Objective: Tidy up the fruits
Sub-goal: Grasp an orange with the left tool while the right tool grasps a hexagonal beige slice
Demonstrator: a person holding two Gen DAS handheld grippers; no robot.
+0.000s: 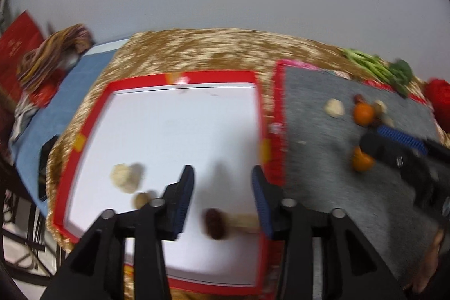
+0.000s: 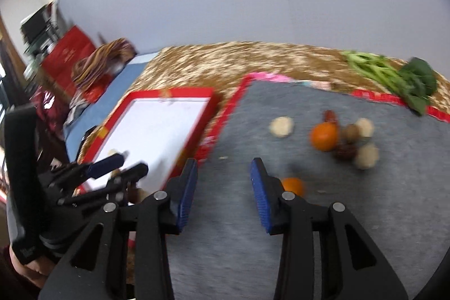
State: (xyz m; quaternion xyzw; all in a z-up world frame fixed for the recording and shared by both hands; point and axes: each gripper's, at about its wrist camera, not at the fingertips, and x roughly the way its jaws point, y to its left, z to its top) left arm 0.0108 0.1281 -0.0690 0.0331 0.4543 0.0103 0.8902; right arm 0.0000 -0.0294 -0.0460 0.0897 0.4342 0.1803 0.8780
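Tongs come first in both views, each pair spread wide with nothing between the blue pads. The left tongs [image 1: 222, 198] hang over the near part of a red-rimmed white tray [image 1: 180, 131], and the right tongs [image 2: 223, 193] hang over a grey mat [image 2: 253, 243] that lies just beside the tray on its right.

On the tray, between the left pads, sits a dark brown fruit [image 1: 215, 224], with a blurred pale piece [image 1: 244, 221] touching its right side. Toward the tray's near left corner lie a small tan nut-like piece [image 1: 142, 198] and, just beyond it, a knobbly pale fruit [image 1: 123, 177]. The rest of the white floor is bare.

On the mat, a small orange [image 2: 292, 186] lies right beside the right-hand finger of the right tongs. Farther back, toward the mat's far right side, a cluster is gathered: a larger orange [image 2: 323, 135], a dark reddish fruit behind it, brown pieces and two pale round ones touching or nearly touching. One pale round fruit [image 2: 281, 126] lies apart, left of the cluster.

Tray and mat rest on a brown mottled cloth [image 2: 225, 61] covering the counter. Leafy greens [image 2: 393, 75] lie at the mat's far right corner. Off the far left edge sit a striped cloth bundle [image 2: 104, 61] and a red box [image 2: 67, 52]. Motion blur softens everything.
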